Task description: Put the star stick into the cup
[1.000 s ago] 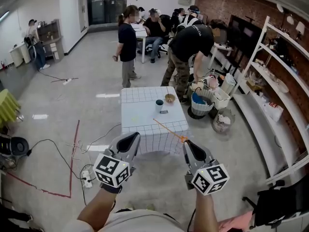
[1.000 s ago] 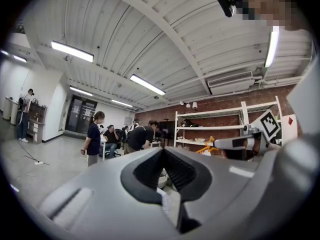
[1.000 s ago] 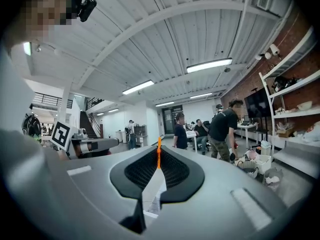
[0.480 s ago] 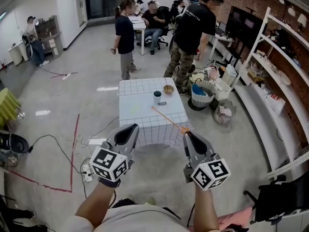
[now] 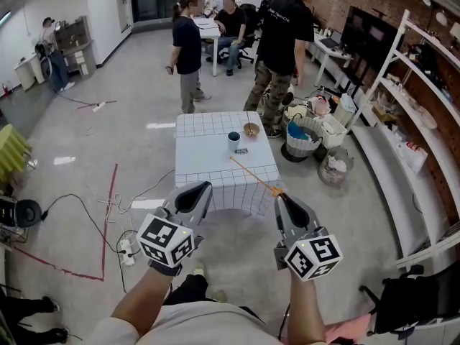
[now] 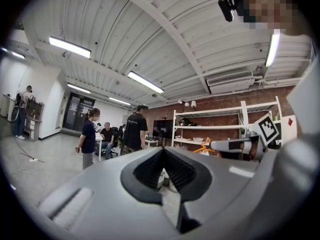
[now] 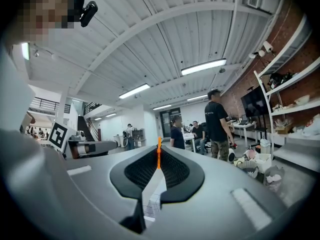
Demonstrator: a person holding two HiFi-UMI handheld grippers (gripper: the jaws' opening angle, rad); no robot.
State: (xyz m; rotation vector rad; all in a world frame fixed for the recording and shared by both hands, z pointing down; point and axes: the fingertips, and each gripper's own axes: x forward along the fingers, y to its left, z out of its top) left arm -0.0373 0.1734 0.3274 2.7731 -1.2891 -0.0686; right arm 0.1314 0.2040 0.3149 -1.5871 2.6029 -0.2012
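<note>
A thin, straight orange star stick (image 5: 251, 174) slants in the air above the near right corner of a white, grid-patterned table (image 5: 205, 165). The stick is bright orange along its whole length. It thickens into a small orange lump at its near end.

That near end sits at the tips of the right gripper (image 5: 281, 198), whose jaws are pressed together on it. From there the stick points toward 11 o'clock, out over the table top. Its far tip ends near a dark cup (image 5: 234, 141), which stands upright at 12 o'clock from the tip and apart from it. A small bowl (image 5: 251, 129) sits at 1 o'clock from the cup.

The left gripper (image 5: 198, 191) is held at 9 o'clock from the right one, well apart from the stick. Its jaws are closed together with nothing between them.

The lump at the held end is too small to make out as a star in the head view. In the right gripper view only a short orange sliver shows, rising between the jaw tips. The inside of the cup cannot be seen.
</note>
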